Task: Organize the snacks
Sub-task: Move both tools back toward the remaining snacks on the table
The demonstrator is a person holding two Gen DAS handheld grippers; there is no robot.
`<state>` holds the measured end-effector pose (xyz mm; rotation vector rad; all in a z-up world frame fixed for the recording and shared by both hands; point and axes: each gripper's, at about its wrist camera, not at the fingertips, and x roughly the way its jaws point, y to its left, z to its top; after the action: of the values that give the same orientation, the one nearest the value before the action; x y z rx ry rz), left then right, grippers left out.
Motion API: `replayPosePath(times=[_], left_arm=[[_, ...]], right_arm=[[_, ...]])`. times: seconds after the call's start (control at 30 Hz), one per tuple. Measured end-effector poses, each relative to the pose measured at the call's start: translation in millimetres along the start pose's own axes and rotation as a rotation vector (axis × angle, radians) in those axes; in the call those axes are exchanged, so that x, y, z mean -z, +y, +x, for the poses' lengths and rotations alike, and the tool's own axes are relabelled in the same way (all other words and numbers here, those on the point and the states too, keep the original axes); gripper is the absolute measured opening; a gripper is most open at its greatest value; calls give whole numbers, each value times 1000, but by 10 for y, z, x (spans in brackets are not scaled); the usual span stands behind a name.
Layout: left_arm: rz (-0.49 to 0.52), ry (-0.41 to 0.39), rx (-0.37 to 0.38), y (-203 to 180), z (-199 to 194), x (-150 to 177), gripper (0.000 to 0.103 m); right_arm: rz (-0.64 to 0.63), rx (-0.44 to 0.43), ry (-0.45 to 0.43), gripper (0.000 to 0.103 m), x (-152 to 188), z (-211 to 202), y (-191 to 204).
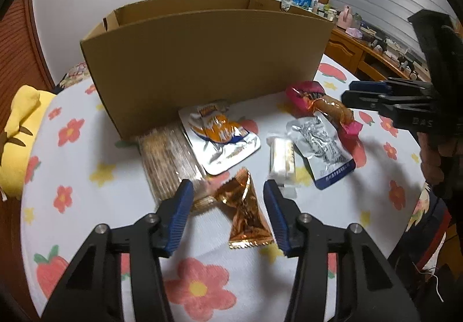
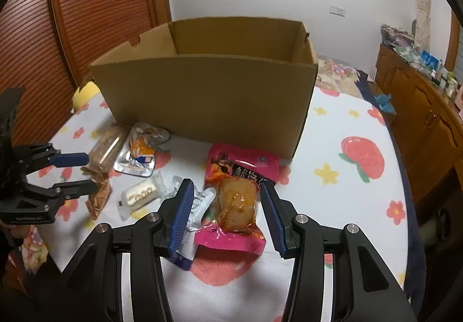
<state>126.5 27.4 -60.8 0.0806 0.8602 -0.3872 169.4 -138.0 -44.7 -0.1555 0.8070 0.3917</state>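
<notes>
We see the left gripper [image 1: 228, 191] angled down, jaws partly apart, straddling the orange foil packet [image 1: 246, 215]; pads not pressing it. Just left of its left finger lies the clear cracker pack [image 1: 166, 160]; ahead, the silver-and-orange pouch [image 1: 221, 136], and behind that the open cardboard box [image 1: 202, 61]. Our right gripper [image 2: 227, 191] likewise stands partly apart around the pink chicken-leg packet [image 2: 235, 200], gaps on both sides. The silver-and-blue pouch [image 2: 199, 203] lies under its left finger; the white wafer pack [image 2: 140, 191] is further left. All rest on the flowered cloth [image 2: 347, 191].
</notes>
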Motion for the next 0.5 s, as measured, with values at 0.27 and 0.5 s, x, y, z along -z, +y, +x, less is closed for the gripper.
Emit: replayPosePath(times=[0.27,0.5], left_arm=[[-59,7,32,-40,97,213,42],[-60,-3,36,-33,124,238,26]], right_arm=[[11,22,31,48,42,228,-57],[19,54,66,50,37,364,-83]])
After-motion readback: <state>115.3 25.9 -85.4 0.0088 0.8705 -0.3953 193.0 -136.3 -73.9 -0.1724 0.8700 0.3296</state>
